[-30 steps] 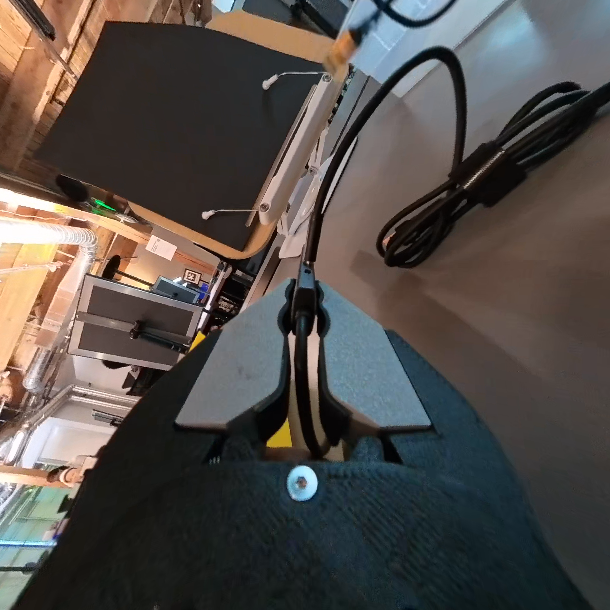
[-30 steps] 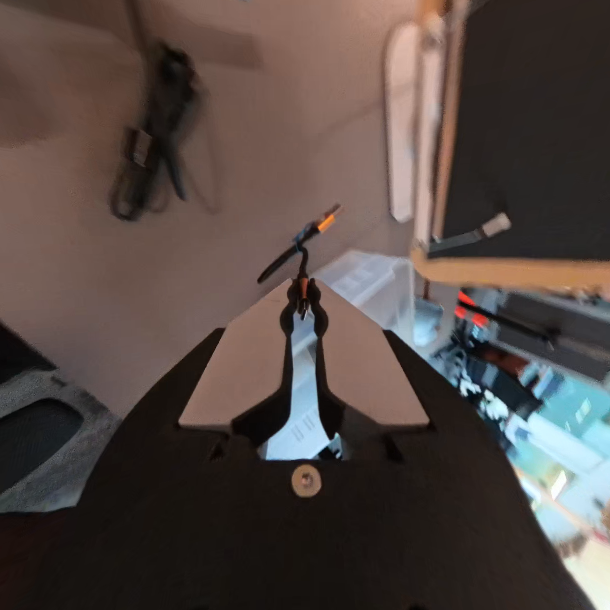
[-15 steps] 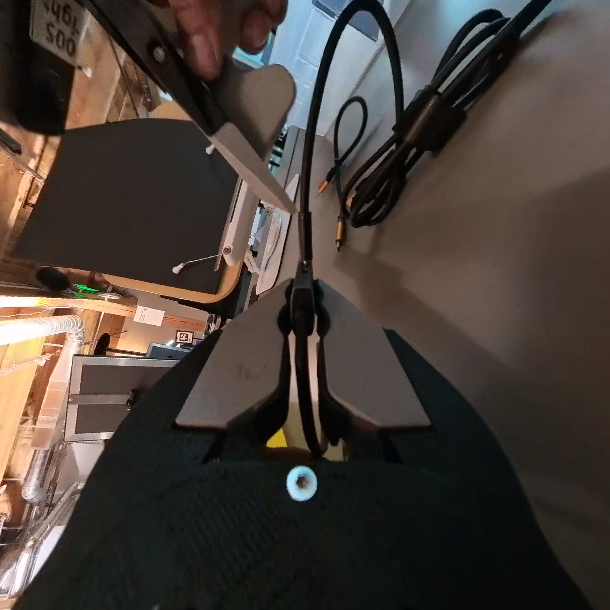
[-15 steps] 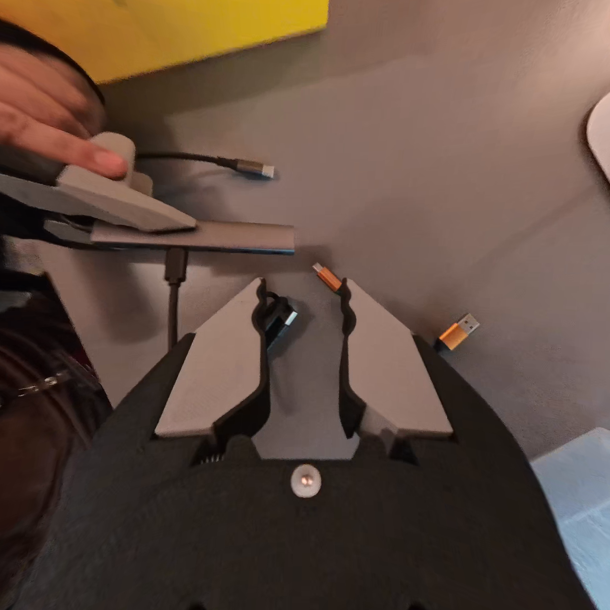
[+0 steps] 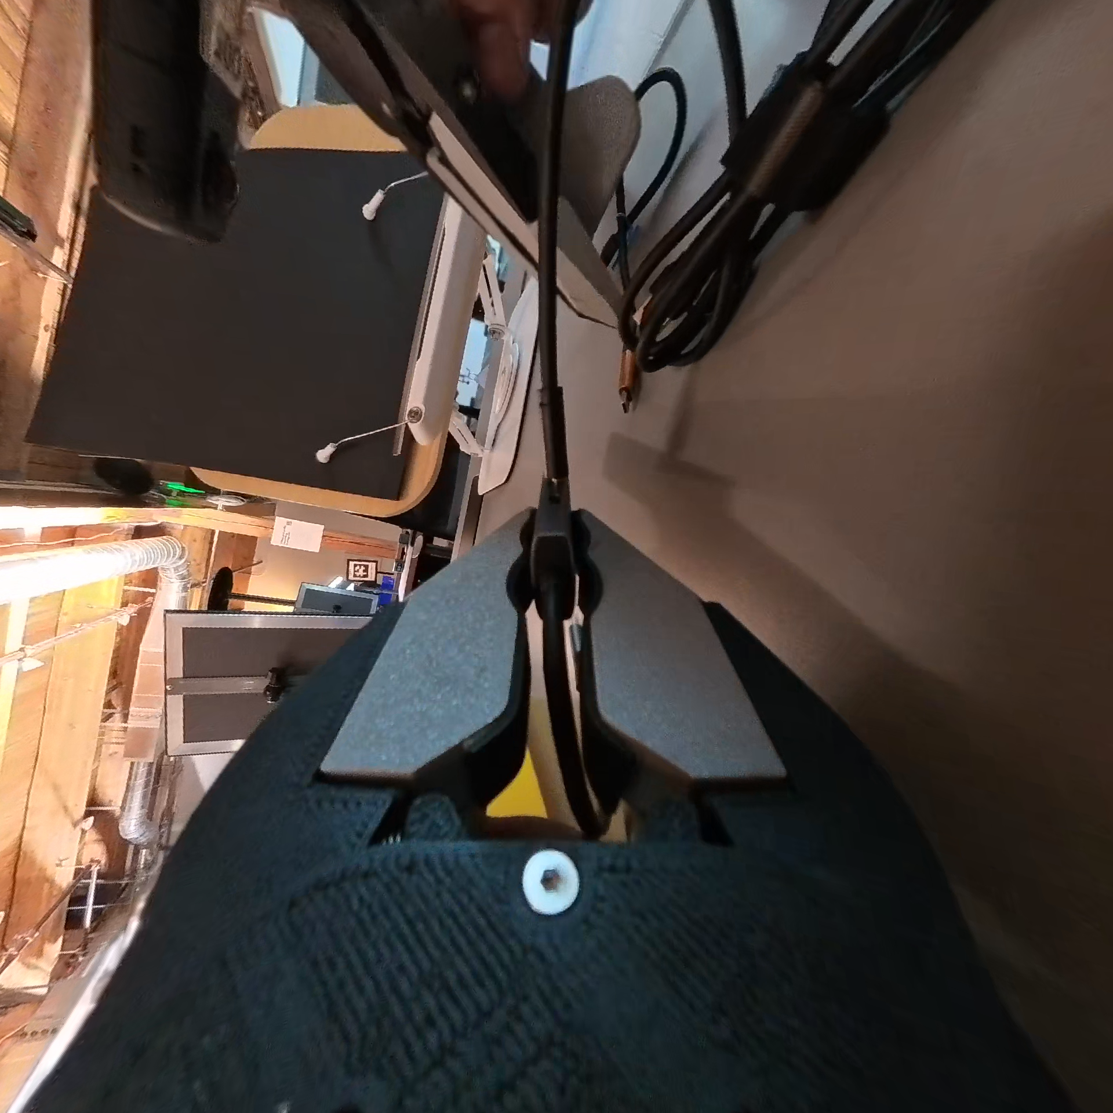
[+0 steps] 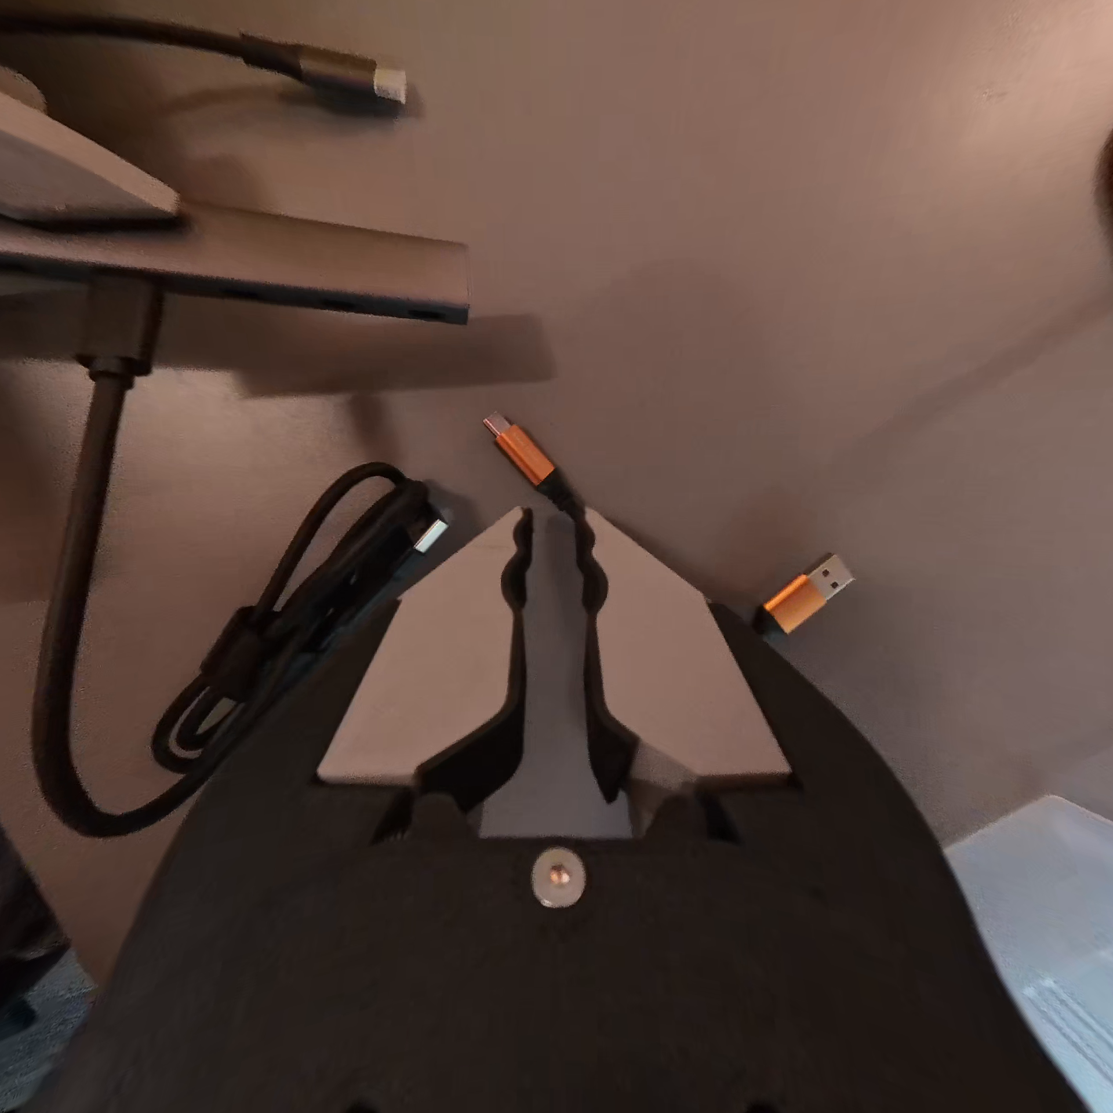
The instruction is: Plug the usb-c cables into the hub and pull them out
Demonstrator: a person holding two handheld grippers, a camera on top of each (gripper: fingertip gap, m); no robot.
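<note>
In the right wrist view my left gripper's finger (image 6: 72,174) lies on top of the flat grey hub (image 6: 301,265) and holds it just above the table. A black plug (image 6: 123,319) sits in the hub's near side. In the left wrist view my left gripper (image 5: 551,524) is shut on this dark thin piece. My right gripper (image 6: 555,515) is low over the table, jaws a little apart. An orange USB-C plug (image 6: 521,448) lies just beyond its tips, and its cable runs along the right finger's inner edge, not clamped.
A tied black cable bundle (image 6: 289,632) with a silver plug lies left of my right gripper. An orange USB-A plug (image 6: 807,593) lies to the right and a grey USB-C plug (image 6: 355,69) at the far side. A translucent box (image 6: 1054,903) stands at the lower right.
A second ago my right gripper held the orange cable in the air. It let go, came down over the orange USB-C plug, and its jaws have narrowed. My left gripper stays shut.
</note>
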